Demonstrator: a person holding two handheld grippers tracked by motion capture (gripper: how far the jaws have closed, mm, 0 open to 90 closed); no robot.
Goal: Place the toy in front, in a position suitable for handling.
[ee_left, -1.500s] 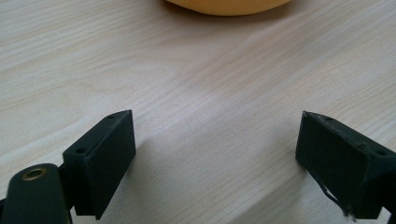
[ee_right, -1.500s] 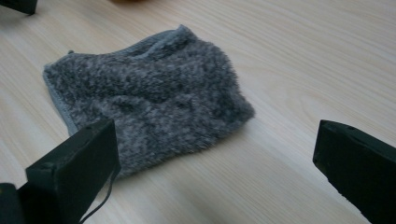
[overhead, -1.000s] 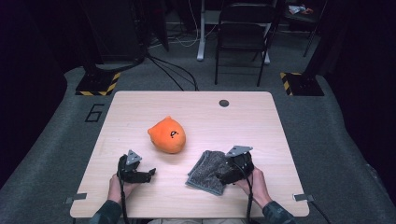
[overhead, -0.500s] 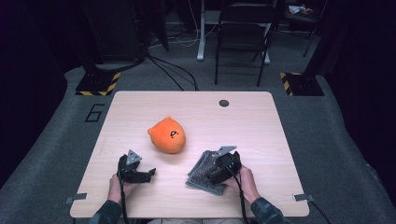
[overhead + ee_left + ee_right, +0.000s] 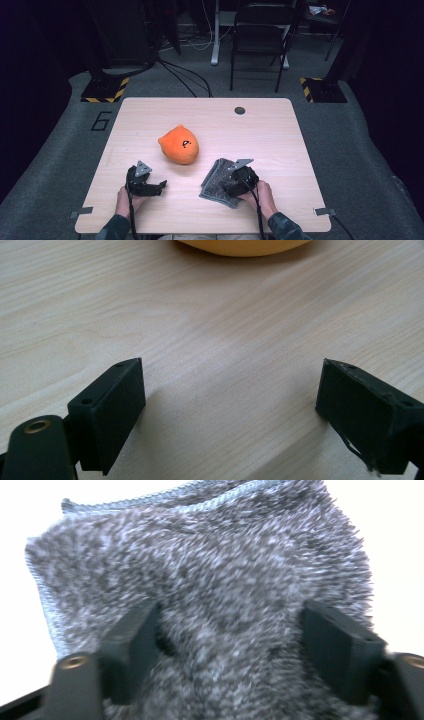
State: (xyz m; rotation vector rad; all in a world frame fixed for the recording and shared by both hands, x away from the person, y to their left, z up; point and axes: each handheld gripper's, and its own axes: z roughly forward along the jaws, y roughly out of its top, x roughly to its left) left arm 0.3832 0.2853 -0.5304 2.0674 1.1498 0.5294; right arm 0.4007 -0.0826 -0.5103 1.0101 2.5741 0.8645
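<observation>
An orange plush toy (image 5: 179,144) with a small black face lies at the middle of the wooden table (image 5: 270,140); its lower edge shows as the orange plush toy (image 5: 245,245) at the top of the left gripper view. A fuzzy grey cloth (image 5: 215,182) lies near the front edge, right of centre. My right gripper (image 5: 227,187) points down onto it. Its jaws have just been closing and stand apart, sunk in the pile of the grey cloth (image 5: 210,570), which lies between them. My left gripper (image 5: 157,186) rests open on bare wood, nothing between its jaws.
A round dark grommet (image 5: 240,110) sits near the table's far edge. A black chair (image 5: 260,30) and cables stand on the floor beyond the table. Yellow-black striped bases (image 5: 105,90) flank the far corners.
My right gripper has moved left and down onto the grey cloth, and its jaws have narrowed. The left gripper and the orange plush toy have not moved.
</observation>
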